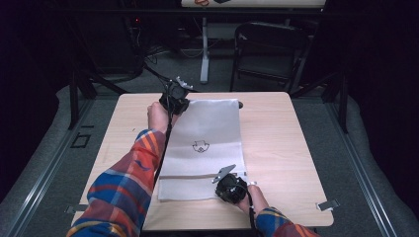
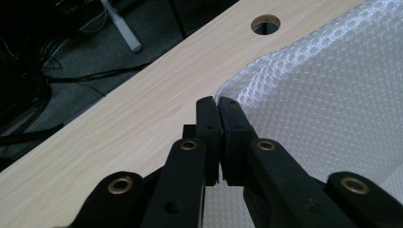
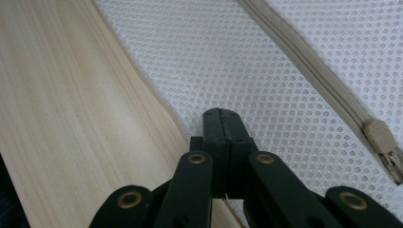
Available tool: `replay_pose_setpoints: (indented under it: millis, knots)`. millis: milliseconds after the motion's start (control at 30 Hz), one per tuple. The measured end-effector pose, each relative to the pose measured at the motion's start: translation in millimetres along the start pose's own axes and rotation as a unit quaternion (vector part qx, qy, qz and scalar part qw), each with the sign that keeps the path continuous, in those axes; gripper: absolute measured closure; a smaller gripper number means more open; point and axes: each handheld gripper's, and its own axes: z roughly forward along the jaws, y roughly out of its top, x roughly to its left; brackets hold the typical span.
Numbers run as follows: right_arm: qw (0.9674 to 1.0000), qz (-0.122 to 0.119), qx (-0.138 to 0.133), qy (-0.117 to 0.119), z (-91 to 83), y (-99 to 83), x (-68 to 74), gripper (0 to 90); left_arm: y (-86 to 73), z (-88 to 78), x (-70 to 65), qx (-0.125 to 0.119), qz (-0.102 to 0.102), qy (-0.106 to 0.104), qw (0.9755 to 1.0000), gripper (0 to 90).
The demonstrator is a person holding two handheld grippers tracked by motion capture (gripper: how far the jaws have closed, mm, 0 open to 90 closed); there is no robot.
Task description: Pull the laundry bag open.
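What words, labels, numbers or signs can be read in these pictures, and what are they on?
No readable text.
White mesh bag: a small dark printed emblem at its middle, too small to read; whether it holds letters cannot be told.
Zipper pull on the bag: no marking.
Table: bare wood, no label.

The counter [image 1: 276, 143] was pale wood-grain laminate, with a round hole [image 2: 265, 24] cut near its far edge. Beyond it stood a dark chair [image 1: 267, 49] and the white leg of another table [image 1: 204, 47] (cables lay tangled on the grey floor [image 1: 173, 74] nearby). Small metal clips [image 1: 328, 205] sat at the counter's near corners, one on either side.
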Motion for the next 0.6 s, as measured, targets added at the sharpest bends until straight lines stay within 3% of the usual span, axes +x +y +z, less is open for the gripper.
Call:
replay_pose_setpoints:
  millis: [200, 367, 600]
  knots:
    - [1.0000, -0.001, -0.002, 0.000, 0.2, -0.1, -0.4, 90.0, 5.2, 5.9, 5.9, 0.011, -0.009, 0.009, 0.9999, 85.6]
    - [1.0000, 0.004, -0.006, 0.001, 0.7, -0.5, 0.0, 90.0, 8.4, 4.0, 11.0, 0.007, -0.016, 0.010, 0.9998, 76.7]
    - [0.9999, 0.007, -0.007, 0.003, 0.9, -0.8, -0.3, 90.0, -3.3, 3.1, 9.1, 0.005, -0.035, -0.012, 0.9993, 47.8]
